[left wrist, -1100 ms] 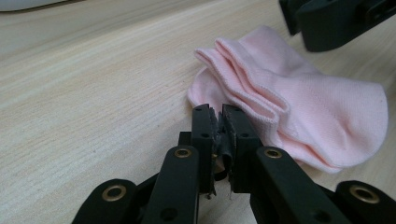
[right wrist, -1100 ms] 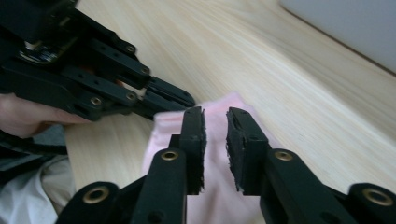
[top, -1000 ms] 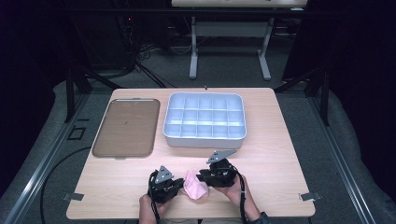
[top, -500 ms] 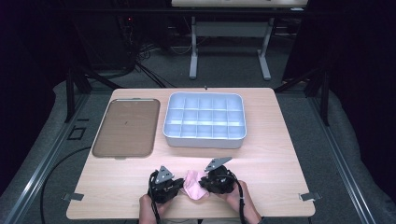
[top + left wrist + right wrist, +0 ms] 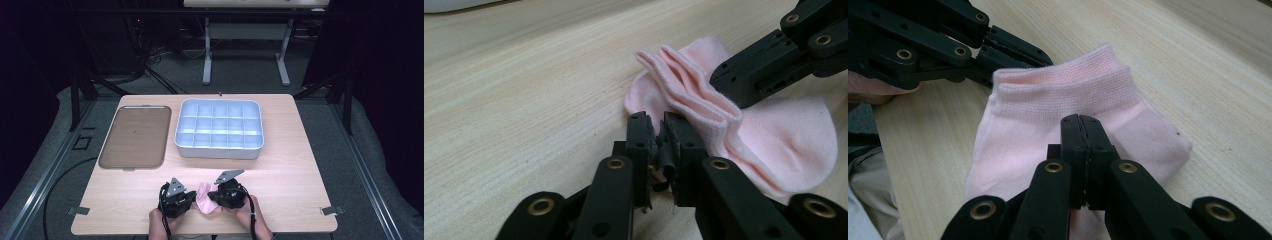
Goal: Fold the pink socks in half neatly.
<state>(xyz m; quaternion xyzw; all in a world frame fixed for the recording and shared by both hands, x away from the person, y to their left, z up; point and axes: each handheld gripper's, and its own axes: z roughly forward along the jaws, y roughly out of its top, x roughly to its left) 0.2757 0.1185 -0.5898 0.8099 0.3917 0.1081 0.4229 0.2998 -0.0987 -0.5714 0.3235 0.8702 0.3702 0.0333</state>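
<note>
Pink sock (image 5: 205, 199) lying on the wooden table (image 5: 300, 165) at its near edge, between both tools. Left gripper (image 5: 659, 131): jaws nearly together, pinching the sock's cuff edge. Right gripper (image 5: 1081, 131): jaws just closing, now pressed together over the sock's body.

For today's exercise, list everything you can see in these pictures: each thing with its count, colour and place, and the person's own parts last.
Pink knitted ankle sock: one, pale pink, near edge of the table between the two grippers.
Divided plastic organiser tray: one, pale blue-white, many compartments, centre of the table, far half.
Flat brown serving tray: one, brown with a metal rim, left of the organiser.
Light wooden table: one, pale wood grain.
White-legged frame: one, on the floor beyond the table.
Left gripper: one, black, jaws nearly together at the sock's cuff.
Right gripper: one, black, jaws closed on the sock's fabric.
Hands: two, at the near edge.
</note>
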